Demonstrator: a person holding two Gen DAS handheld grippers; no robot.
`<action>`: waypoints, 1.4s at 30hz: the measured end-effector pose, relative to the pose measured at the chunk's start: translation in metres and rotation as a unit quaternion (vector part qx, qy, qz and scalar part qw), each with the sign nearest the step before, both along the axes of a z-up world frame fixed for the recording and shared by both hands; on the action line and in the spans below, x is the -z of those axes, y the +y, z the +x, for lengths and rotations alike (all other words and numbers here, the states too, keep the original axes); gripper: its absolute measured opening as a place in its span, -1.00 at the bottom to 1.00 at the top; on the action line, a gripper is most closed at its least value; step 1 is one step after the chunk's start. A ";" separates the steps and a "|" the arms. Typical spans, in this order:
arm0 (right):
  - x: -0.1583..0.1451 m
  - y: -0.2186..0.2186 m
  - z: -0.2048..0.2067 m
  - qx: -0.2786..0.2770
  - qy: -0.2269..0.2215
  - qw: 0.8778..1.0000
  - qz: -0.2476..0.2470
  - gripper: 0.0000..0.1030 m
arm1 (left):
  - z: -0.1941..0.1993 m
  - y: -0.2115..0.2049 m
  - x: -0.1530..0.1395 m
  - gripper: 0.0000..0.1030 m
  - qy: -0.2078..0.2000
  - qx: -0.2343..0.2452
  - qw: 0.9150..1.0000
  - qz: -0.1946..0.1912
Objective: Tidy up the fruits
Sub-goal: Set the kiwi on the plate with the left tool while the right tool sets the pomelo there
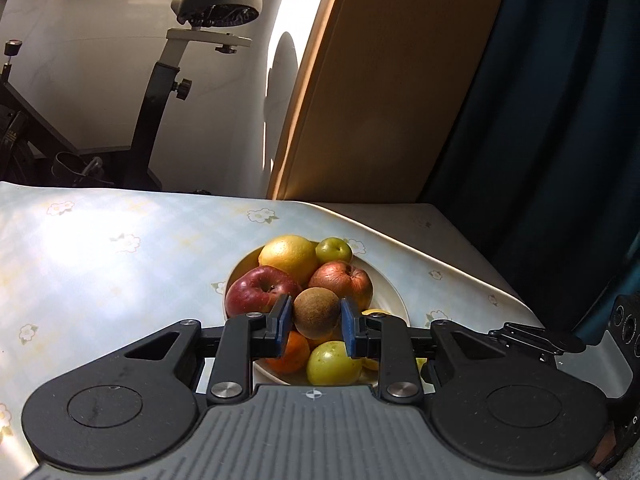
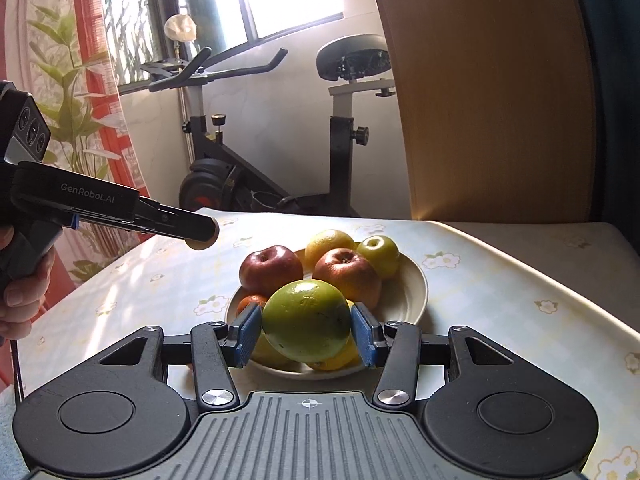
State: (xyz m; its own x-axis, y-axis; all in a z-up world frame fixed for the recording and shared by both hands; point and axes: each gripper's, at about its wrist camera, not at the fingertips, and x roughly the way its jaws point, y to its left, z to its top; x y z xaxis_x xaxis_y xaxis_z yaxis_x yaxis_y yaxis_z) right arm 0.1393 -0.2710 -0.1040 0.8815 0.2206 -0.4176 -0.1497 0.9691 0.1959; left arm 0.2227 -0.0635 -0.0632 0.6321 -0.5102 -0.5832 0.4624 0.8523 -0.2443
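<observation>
- Left of the bowl (image 2: 416, 292), a person's hand (image 2: 18, 280) holds the left gripper (image 1: 316, 322), its blue pads clamped on a brown kiwi (image 1: 316, 312) lifted above the fruit (in the right wrist view it hangs clear of the table).
- In the bowl on the flowered tablecloth (image 1: 100, 248): a dark red apple (image 2: 270, 270), a yellow citrus (image 2: 328, 242), a second reddish apple (image 2: 346, 276), a small green apple (image 2: 378, 254), an orange (image 1: 292, 354).
- Near the bowl's front rim, the right gripper (image 2: 306, 328) grips a large green citrus (image 2: 306, 320) between its pads, raised over the fruit.
</observation>
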 end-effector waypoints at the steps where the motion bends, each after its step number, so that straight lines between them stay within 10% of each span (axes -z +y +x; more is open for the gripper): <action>1: -0.002 -0.005 0.006 0.003 -0.001 1.000 -0.001 -0.12 | 0.006 -0.005 0.001 -0.46 0.001 0.003 1.000 0.003; 18: 0.018 -0.055 0.101 0.037 0.023 0.999 -0.013 -0.12 | 0.086 -0.042 0.025 -0.46 0.050 0.026 0.998 0.029; 42: 0.025 -0.052 0.113 0.028 0.035 0.999 -0.001 -0.09 | 0.092 -0.031 0.027 -0.44 0.067 0.017 0.997 0.015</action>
